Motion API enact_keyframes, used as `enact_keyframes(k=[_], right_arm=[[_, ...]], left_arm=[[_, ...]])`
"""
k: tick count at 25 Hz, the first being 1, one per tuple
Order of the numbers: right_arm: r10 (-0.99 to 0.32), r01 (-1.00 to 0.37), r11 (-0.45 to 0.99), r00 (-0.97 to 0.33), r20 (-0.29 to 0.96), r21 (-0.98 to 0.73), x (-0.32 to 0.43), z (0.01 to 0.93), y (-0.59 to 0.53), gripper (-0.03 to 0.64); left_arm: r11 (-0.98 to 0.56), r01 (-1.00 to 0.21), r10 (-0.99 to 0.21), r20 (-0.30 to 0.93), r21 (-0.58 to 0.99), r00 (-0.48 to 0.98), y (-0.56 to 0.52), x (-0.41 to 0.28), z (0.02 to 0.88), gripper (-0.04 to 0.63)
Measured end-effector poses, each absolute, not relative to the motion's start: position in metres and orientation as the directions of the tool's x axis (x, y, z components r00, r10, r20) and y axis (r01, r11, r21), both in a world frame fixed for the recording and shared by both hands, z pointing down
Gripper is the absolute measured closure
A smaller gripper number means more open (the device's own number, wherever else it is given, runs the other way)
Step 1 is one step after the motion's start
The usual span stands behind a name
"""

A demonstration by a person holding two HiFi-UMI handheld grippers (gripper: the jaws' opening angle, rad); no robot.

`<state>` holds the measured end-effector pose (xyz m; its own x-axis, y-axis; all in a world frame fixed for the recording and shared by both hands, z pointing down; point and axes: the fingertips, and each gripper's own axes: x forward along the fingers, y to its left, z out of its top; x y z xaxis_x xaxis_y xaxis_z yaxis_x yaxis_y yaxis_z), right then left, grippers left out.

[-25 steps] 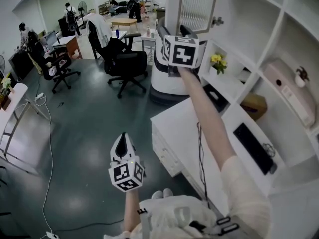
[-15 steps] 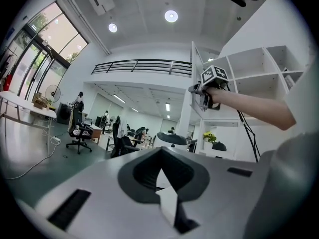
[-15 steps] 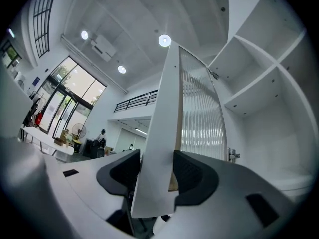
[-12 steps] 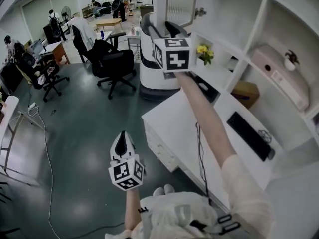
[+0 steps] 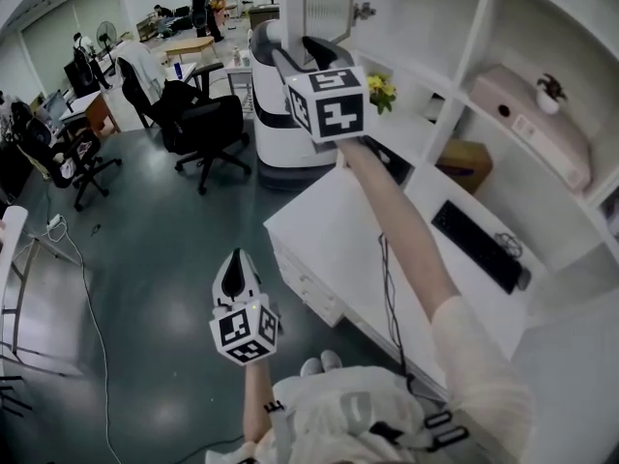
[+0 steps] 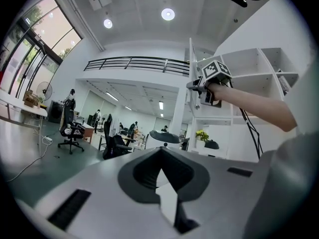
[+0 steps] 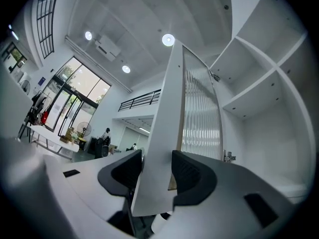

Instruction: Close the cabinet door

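The cabinet door [image 5: 329, 3], a white frame with ribbed glass, stands open from the top of the white shelf unit [image 5: 440, 114]. My right gripper [image 5: 295, 51] is raised on an outstretched arm at the door's lower free edge. In the right gripper view the door's white frame [image 7: 159, 133] fills the gap of the right gripper [image 7: 155, 171], both dark pads lie against it, and the jaws are closing on it. My left gripper [image 5: 235, 267] hangs low over the floor, shut and holding nothing. In the left gripper view the left gripper [image 6: 160, 171] points at the office, with the right gripper [image 6: 199, 83] above.
A white counter [image 5: 329, 230] runs under the shelves, with a black keyboard [image 5: 479, 245] on it. Yellow flowers [image 5: 380, 90], a cardboard box [image 5: 462, 177] and a pink appliance [image 5: 527, 129] sit in the shelves. A white machine [image 5: 276, 133] and office chairs [image 5: 198, 124] stand behind.
The right gripper and the door's edge have drifted left in the head view, and more of the shelf unit has come into sight. The left gripper keeps its spot in the picture.
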<state>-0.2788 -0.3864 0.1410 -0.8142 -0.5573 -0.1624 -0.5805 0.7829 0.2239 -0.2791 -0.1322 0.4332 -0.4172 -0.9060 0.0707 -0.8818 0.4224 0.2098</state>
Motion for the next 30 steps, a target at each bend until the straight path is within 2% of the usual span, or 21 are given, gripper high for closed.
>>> enact_keyframes(k=[18,30], right_arm=[[-0.537,-0.556,0.785,-0.831,-0.149,0.274,-0.225,0.142,-0.380,0.466],[-0.593,-0.605,0.738,-0.793,-0.140,0.298,-0.170,0.140,-0.391,0.499]], left_arm=[[0.312,-0.927,-0.950,0.074,0.210,-0.303,-0.171,-0.252,0.438,0.591],[0.237,-0.950,-0.971,0.075,0.205,-0.226,-0.191,-0.225,0.436,0.591]])
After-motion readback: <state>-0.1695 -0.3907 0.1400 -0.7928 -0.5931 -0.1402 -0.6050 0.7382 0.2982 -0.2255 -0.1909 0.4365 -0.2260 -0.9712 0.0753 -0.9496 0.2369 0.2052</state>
